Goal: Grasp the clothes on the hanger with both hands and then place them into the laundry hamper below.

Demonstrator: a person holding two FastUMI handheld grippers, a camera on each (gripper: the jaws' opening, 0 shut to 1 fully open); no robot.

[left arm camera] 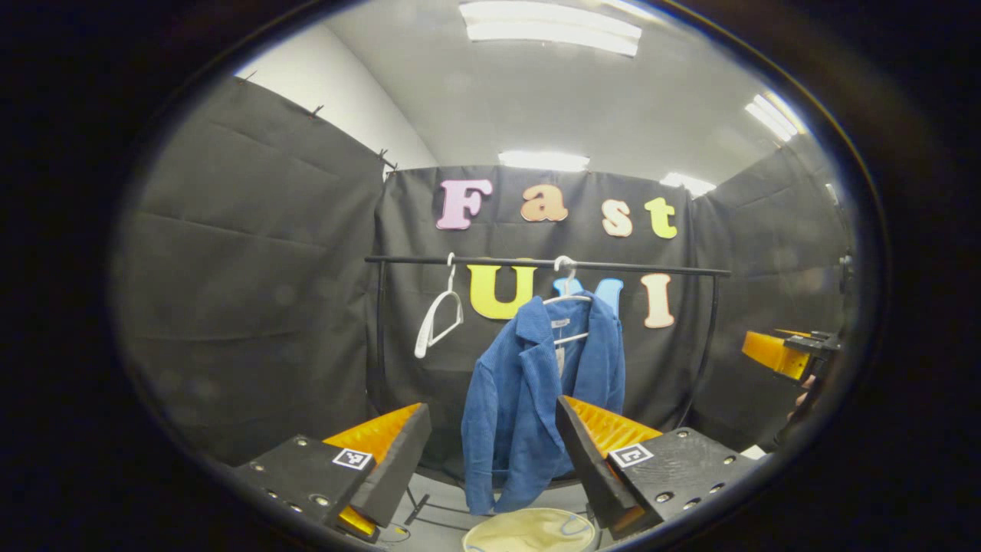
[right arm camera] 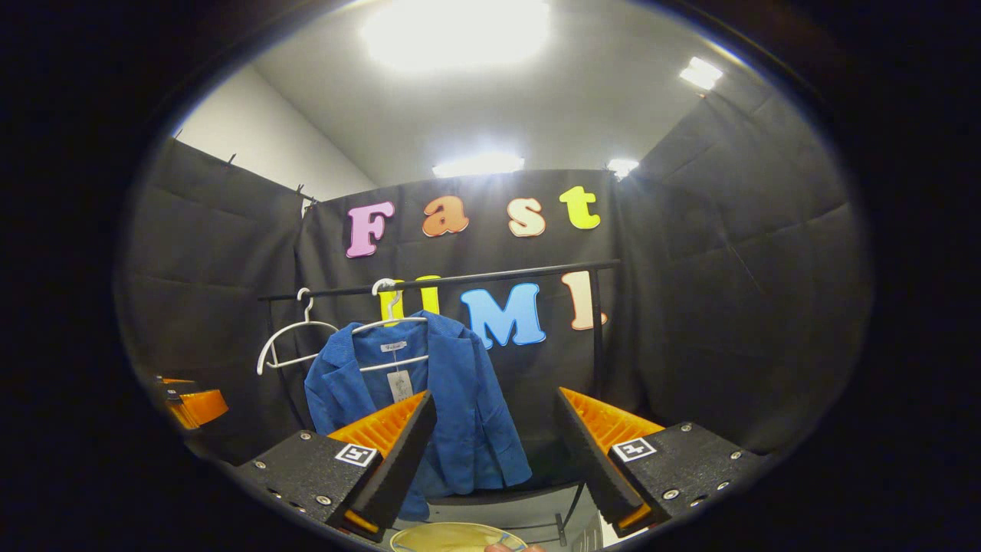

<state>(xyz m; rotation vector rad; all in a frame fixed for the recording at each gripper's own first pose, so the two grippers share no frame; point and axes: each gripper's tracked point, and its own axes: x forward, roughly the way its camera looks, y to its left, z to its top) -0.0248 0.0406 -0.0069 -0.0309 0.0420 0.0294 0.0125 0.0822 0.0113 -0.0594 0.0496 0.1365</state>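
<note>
- The blue corduroy-like jacket (left arm camera: pixel 536 383) hangs straight ahead of me on a white plastic hanger (left arm camera: pixel 569 295), long axis vertical, over the pale round hamper (left arm camera: pixel 530 530) below.
- My left gripper (left arm camera: pixel 490 460) is spread with nothing between its fingers and frames the jacket squarely; my right gripper (right arm camera: pixel 494 460), equally spread, has it off to its left.
- The right gripper view shows the jacket's open front and tag; the left gripper view shows its side and sleeve.

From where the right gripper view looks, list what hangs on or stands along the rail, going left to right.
Other gripper at the far left edge → empty white hanger → blue jacket on its own hanger → the rail's right upright.
</note>
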